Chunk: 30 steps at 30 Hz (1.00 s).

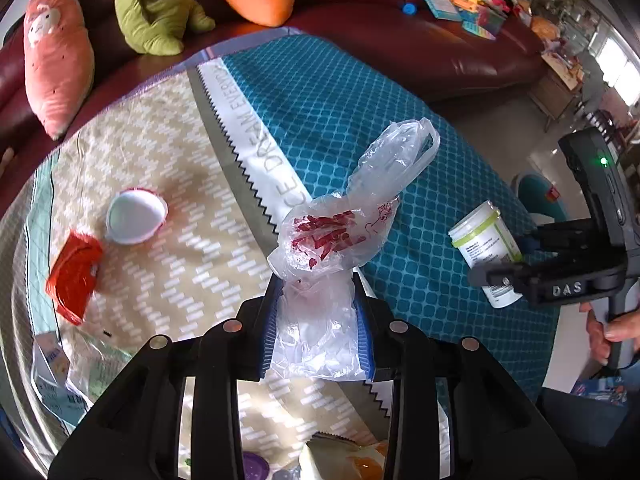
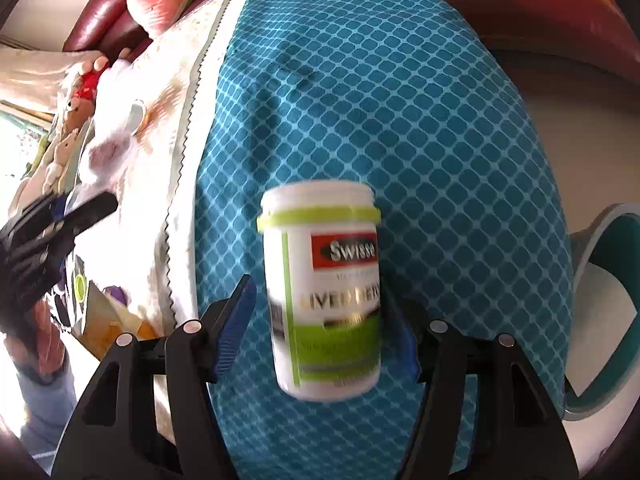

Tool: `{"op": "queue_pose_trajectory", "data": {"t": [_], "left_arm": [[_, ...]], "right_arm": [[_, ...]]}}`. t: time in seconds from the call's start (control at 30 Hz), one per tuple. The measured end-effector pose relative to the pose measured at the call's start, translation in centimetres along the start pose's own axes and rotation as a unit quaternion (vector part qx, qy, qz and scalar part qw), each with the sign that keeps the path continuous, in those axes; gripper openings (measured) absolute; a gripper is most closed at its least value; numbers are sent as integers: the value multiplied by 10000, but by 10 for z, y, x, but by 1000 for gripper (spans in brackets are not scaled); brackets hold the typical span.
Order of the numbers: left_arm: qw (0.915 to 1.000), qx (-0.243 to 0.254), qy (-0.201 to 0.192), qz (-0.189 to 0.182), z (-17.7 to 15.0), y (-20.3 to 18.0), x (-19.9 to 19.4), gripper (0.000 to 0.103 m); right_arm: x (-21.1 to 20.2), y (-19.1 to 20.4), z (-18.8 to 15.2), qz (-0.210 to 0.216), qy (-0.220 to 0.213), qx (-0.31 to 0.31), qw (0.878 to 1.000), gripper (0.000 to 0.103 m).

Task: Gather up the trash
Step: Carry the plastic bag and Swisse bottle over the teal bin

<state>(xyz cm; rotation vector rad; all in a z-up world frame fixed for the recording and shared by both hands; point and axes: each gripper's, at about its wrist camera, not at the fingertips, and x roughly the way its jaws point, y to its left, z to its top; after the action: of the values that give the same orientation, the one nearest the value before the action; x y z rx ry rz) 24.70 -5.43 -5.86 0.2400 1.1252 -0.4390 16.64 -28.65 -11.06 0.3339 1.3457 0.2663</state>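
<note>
My left gripper [image 1: 318, 280] is shut on a clear plastic bag [image 1: 340, 232] with red print, held above the table. A white bowl [image 1: 136, 216] and a crumpled red wrapper [image 1: 74, 276] lie on the beige cloth to its left. My right gripper [image 2: 320, 304] is open around a white and green Swisse bottle [image 2: 324, 292]. The bottle touches the right finger, with a gap at the left finger; it is blurred. The bottle [image 1: 486, 248] and right gripper [image 1: 500, 272] also show at the right of the left wrist view.
The table has a beige cloth [image 1: 168, 152] and a teal patterned cloth [image 1: 340, 100]. A red sofa [image 1: 400, 32] behind holds plush toys [image 1: 56, 60] and books. Paper packets [image 1: 52, 376] lie at the near left edge. A teal bin [image 2: 604, 312] stands right of the table.
</note>
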Motion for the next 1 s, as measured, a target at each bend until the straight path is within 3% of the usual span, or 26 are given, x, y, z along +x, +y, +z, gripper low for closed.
{"op": "queue_pose_trajectory", "data": {"t": [0.2, 0.33, 0.63, 0.8, 1.0], "left_arm": [[10000, -20, 40, -29, -1, -11, -1, 34], [9998, 147, -17, -121, 6, -38, -5, 34], [9959, 599, 44, -683, 29, -139, 11, 34], [9913, 951, 158, -892, 36, -204, 25, 34], [9858, 1290, 392, -1002, 46, -273, 51, 34]], "right_arm": [[-13, -11, -1, 438, -356, 377, 9977, 48], [-52, -41, -13, 619, -802, 644, 9928, 48], [-157, -153, -72, 274, -1999, 1698, 9646, 48], [-176, -207, -108, 102, -2218, 2225, 9493, 48], [-173, -240, -133, 206, -2214, 2562, 9407, 48]]}}
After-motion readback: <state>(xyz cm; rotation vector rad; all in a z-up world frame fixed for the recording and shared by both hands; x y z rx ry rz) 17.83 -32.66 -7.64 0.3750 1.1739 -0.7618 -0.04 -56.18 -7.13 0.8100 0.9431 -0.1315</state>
